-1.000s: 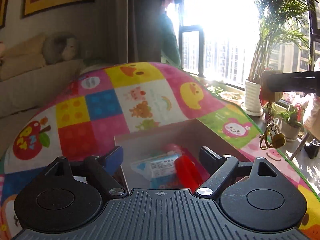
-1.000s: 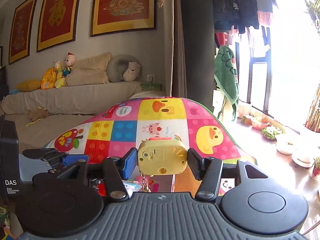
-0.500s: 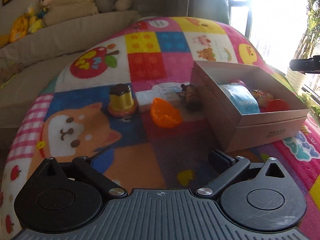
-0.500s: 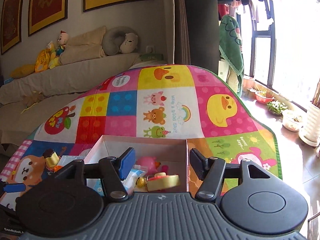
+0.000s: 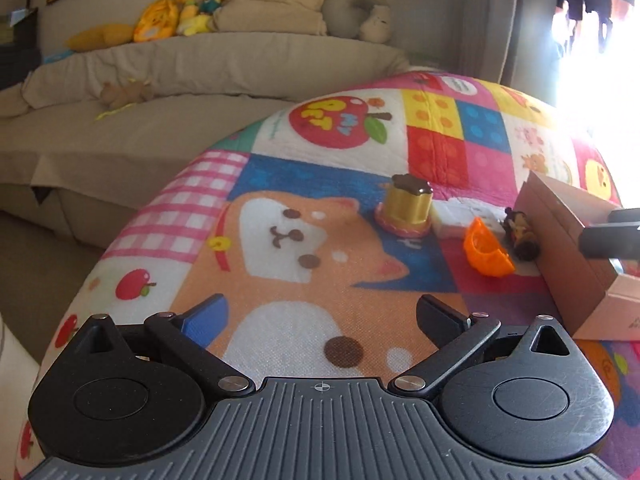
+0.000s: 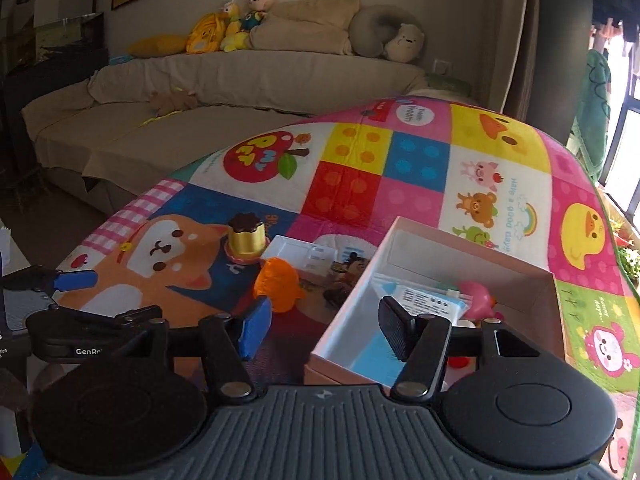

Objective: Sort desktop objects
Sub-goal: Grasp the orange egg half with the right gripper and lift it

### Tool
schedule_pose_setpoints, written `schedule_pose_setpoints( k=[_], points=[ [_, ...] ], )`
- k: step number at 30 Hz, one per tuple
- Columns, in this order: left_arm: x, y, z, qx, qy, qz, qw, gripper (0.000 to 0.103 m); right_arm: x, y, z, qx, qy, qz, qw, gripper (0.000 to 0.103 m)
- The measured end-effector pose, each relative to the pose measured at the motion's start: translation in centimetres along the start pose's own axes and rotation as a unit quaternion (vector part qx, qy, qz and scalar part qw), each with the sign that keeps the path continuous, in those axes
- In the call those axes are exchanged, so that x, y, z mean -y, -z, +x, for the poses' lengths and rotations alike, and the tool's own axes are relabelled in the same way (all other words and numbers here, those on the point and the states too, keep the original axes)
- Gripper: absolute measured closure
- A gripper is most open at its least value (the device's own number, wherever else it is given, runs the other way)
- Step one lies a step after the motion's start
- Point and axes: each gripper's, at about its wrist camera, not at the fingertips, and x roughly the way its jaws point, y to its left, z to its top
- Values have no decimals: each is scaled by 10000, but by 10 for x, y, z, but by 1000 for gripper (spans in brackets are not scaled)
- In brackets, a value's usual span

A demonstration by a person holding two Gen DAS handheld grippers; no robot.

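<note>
Left gripper [image 5: 322, 312] spread wide over the play mat [image 5: 280, 280], nothing between the jaws; ahead on the mat a gold cup [image 5: 408, 206], white case [image 5: 460, 216], orange toy [image 5: 486, 250] and dark figure [image 5: 522, 236], all just beside the box [image 5: 568, 240], seen here only from its outer wall. Right gripper [image 6: 324, 330] half apart and closing on nothing, straddling the box's near corner. Only visible from this side: the box's contents, a blue-and-white packet [image 6: 424, 300] and a pink toy [image 6: 478, 300].
</note>
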Motion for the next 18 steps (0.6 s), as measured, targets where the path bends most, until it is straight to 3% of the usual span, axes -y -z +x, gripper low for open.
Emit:
schedule_pose_setpoints(
  k=[4, 7, 9, 10, 11, 18],
  points=[
    [-21, 0, 2, -47, 64, -637, 9979, 0, -51, -1, 52, -151, 351, -987, 9944, 61],
    [-25, 1, 2, -47, 152, -760, 9970, 0, -64, 2, 85, -353, 604, -1277, 9893, 69],
    [-24, 1, 2, -34, 192, -742, 9971, 0, -66, 3, 105, -518, 728, -1353, 9868, 78],
    [-24, 1, 2, -30, 206, -741, 9970, 0, -65, 3, 109, -605, 694, -1317, 9870, 88],
    [-24, 1, 2, -28, 213, -747, 9970, 0, -64, 2, 110, -655, 658, -1270, 9876, 96],
    [-21, 2, 3, -58, 228, -668, 9975, 0, -60, 22, 27, -463, -149, -916, 9946, 96]
  ],
)
